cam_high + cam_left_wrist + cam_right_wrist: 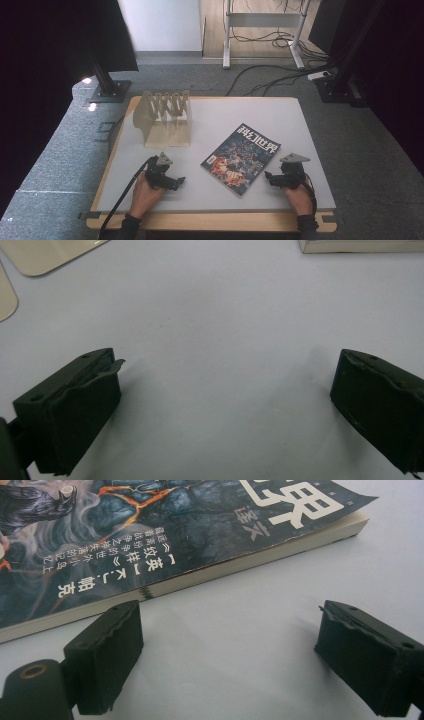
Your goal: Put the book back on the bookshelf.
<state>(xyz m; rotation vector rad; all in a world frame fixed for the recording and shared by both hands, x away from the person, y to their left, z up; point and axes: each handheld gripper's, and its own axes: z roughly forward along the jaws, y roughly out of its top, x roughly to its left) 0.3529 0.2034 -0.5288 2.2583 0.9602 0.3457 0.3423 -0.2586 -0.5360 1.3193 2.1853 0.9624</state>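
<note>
**Magazine flat on the desk, both tongs spread and empty**

A magazine (pixel 241 158) with a dark illustrated cover is seen lying flat on the grey desk (pixel 300 130), turned at an angle, between the two hands. The right tongs (pixel 270 178) are held low, just beside the magazine's near right edge, with the jaws spread wide and nothing between them; in the right gripper view the page edge (pixel 260 552) is seen close ahead of the left jaw, apart from it. This low, level pose is judged to suit sliding a jaw under the edge. The left tongs (pixel 178 181) are rested on bare desk to the left of the magazine, near but apart from it, likewise spread and empty, perhaps kept ready to steady the spine side. A beige slotted file rack (pixel 165 117) is stood at the desk's far left, well apart, and is judged the likely destination.
</note>
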